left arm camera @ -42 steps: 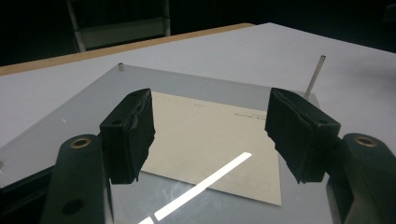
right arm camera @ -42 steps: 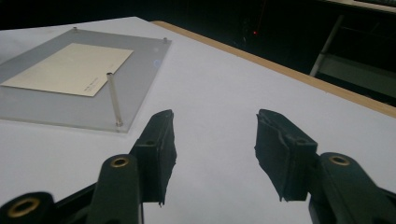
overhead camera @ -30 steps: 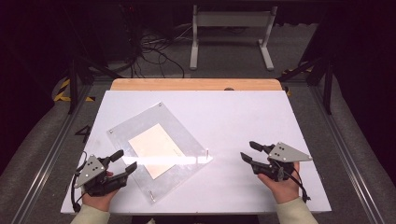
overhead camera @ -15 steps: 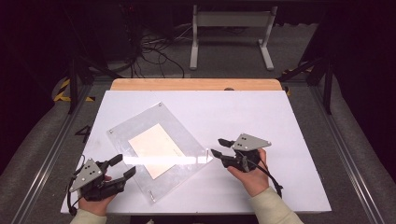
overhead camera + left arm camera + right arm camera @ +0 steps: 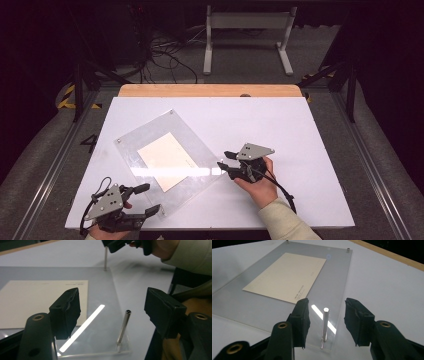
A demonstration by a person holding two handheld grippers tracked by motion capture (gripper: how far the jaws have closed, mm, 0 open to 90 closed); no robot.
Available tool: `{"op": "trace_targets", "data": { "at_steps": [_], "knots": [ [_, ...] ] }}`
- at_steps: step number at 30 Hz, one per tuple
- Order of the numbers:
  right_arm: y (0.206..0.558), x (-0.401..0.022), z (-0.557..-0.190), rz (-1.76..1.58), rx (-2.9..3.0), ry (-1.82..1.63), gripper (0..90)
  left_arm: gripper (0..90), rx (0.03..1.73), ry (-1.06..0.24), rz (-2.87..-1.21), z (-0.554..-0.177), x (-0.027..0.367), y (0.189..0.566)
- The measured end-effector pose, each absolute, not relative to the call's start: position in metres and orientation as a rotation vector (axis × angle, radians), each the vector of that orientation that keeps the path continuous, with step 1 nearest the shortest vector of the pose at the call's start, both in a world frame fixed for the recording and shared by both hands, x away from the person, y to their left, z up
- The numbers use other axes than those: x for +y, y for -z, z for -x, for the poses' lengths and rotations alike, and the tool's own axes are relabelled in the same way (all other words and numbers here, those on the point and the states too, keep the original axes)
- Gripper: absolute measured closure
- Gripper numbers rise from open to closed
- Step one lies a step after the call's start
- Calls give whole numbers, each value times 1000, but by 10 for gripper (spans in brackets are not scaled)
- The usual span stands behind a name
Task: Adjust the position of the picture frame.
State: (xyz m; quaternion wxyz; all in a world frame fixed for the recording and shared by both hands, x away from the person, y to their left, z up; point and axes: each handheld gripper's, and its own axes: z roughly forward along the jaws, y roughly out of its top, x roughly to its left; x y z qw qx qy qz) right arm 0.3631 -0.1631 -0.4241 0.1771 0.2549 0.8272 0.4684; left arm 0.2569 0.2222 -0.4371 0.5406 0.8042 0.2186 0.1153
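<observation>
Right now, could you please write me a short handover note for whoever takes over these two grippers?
Left gripper: fingers open, just widened, astride the metal pin at the near corner of the clear acrylic plate, not touching it.
Right gripper: fingers open, just narrowed, either side of the pin at the plate's right corner, no contact.
The plate lies flat on the white table, a cream card beneath it.
Done: both grippers lined up.
Left: probably close on the pins.

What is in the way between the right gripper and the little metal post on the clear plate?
Nothing visible. The right gripper has its open jaws on either side of the metal post at the corner of the clear plate, with bare gaps on both sides.
</observation>
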Motion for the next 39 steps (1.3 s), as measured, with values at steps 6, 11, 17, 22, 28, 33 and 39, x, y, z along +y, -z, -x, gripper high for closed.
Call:
{"op": "trace_targets", "data": {
  "at_steps": [6, 11, 17, 22, 28, 33, 39],
  "knots": [
    [429, -160, -367, -725, 2362, -1323, 560, 317, 516, -229, -1986, -260, 209, 445],
    [434, -158, -372, -738, 2383, -1320, 566, 373, 518, -199, -2047, -263, 201, 452],
    [441, -154, -378, -744, 2418, -1315, 613, 561, 502, -143, -2123, -267, 194, 458],
    [446, -151, -383, -727, 2467, -1295, 779, 795, 499, -160, -2177, -268, 190, 462],
    [446, -148, -383, -692, 2464, -1249, 846, 844, 498, -196, -2183, -268, 188, 461],
    [442, -148, -379, -673, 2435, -1252, 850, 847, 456, -286, -2204, -261, 184, 455],
    [426, -151, -369, -631, 2370, -1303, 851, 835, 471, -383, -2181, -256, 186, 445]
  ]
}}
